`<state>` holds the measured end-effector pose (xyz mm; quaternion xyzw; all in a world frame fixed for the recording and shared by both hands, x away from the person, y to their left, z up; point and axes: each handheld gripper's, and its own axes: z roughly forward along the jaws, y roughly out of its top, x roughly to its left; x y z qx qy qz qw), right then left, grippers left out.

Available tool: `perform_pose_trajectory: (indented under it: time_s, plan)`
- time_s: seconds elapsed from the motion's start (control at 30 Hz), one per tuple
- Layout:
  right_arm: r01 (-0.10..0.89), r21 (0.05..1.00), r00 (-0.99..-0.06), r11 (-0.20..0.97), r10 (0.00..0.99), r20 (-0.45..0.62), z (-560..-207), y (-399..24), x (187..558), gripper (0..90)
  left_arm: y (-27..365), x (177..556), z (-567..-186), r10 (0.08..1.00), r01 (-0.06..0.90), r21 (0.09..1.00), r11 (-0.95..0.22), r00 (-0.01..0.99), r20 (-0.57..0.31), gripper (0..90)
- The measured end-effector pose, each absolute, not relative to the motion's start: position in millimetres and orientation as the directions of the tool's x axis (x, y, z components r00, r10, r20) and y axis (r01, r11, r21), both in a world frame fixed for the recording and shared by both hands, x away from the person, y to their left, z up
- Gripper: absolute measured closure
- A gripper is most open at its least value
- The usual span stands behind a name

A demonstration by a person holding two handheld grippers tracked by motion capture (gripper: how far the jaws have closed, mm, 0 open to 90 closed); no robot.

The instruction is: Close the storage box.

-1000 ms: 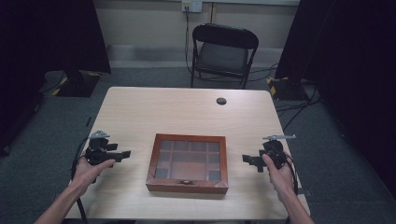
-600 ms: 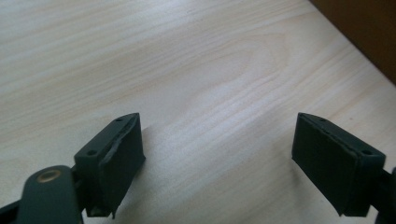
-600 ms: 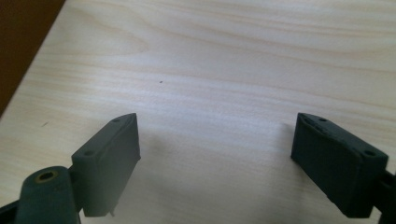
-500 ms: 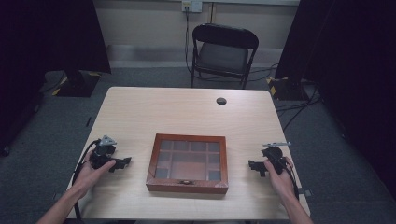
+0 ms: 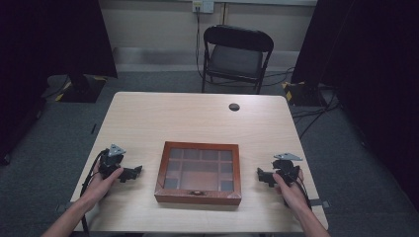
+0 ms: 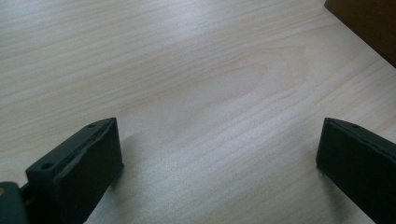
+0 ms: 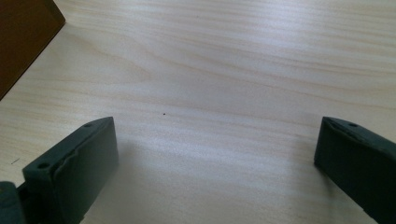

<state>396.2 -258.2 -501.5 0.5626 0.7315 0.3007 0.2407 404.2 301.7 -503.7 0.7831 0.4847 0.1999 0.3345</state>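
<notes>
A brown wooden box (image 5: 198,172) with a glass lid over several compartments sits closed at the front middle of the light wood table (image 5: 197,118). My left gripper (image 5: 134,173) rests on the table to the left of the box, open, with bare wood between its jaws. A dark corner of the box (image 6: 369,21) shows at the top right of the left gripper view. My right gripper (image 5: 261,176) rests to the right of the box, open, nothing between its jaws. The box's corner (image 7: 21,37) appears at the top left of the right gripper view.
A small black round object (image 5: 234,106) lies near the table's far edge. A black folding chair (image 5: 236,54) stands behind the table. Cables run across the grey floor at the right. Dark curtains hang on both sides.
Both hands have drawn back toward the near edge and lowered the grippers onto the table beside the box. The box has not moved.
</notes>
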Motion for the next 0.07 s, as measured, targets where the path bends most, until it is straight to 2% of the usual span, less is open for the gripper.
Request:
perform_pose_trajectory:
  time_s: [0.07]
  plan:
    - [0.679,0.711,-0.251,0.186,0.968,-0.013,-501.5,-258.2,396.2,0.0,301.7,404.2,-503.7,0.893,0.625,0.718,-0.307,0.450,-0.011,0.0]
